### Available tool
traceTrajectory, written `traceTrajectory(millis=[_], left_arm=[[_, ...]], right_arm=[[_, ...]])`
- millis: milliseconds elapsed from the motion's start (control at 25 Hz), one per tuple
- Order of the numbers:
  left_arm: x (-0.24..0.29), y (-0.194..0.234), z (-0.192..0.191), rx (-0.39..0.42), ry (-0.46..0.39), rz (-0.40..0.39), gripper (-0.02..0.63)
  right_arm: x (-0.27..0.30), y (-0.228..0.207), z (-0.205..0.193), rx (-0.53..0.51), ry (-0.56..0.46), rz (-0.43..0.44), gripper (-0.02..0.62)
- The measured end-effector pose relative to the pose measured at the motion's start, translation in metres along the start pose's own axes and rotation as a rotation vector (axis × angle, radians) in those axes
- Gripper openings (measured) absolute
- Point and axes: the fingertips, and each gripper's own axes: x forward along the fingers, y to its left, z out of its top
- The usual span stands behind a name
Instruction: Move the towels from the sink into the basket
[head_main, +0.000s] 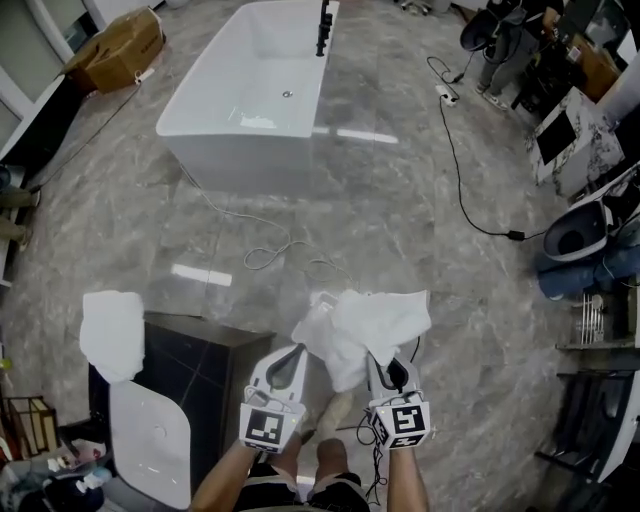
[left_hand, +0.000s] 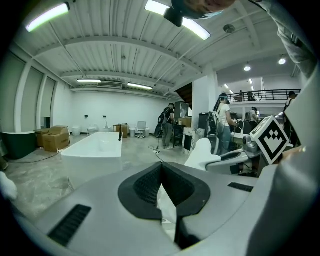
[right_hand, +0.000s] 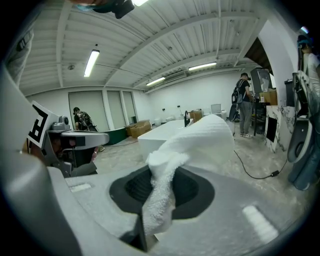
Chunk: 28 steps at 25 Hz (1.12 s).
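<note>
Both grippers hold one white towel (head_main: 378, 318) in the air above the marble floor (head_main: 400, 200), in front of the person. The left gripper (head_main: 293, 358) has its jaws nearly together on a thin edge of the towel, which shows as a white strip between the pads in the left gripper view. The right gripper (head_main: 386, 366) is clamped on a thick bunched fold, and the rest flops over its front. A second towel (head_main: 112, 335) hangs over the corner of a dark cabinet (head_main: 205, 365) at left, well apart from the grippers. A white bathtub (head_main: 250, 85) stands farther off. Cables (head_main: 455, 150) lie on the floor. The basket cannot be made out.
</note>
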Motion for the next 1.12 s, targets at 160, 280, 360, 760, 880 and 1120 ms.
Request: traceTrajectory(millis=[160, 280, 360, 760, 880, 1120], left_arm=[[0.022, -0.006, -0.040, -0.119, 0.043, 0.038, 0.009], [0.038, -0.007, -0.079, -0.152, 0.065, 0.054, 0.008], [0.049, -0.008, -0.110, -0.155, 0.083, 0.060, 0.008], [0.087, -0.016, -0.263, -0.191, 0.168, 0.043, 0.008], [0.096, -0.018, -0.307, -0.188, 0.190, 0.042, 0.009], [0.103, -0.021, -0.377, -0.197, 0.231, 0.048, 0.008]], right_arm=[[0.017, -0.017, -0.046, 0.003, 0.034, 0.015, 0.091], [0.034, -0.026, -0.084, 0.004, 0.057, 0.030, 0.092], [0.046, -0.031, -0.112, 0.005, 0.074, 0.038, 0.092], [0.099, -0.045, -0.256, 0.011, 0.154, 0.078, 0.093], [0.116, -0.051, -0.300, 0.018, 0.167, 0.080, 0.094], [0.145, -0.057, -0.372, 0.031, 0.192, 0.090, 0.095]])
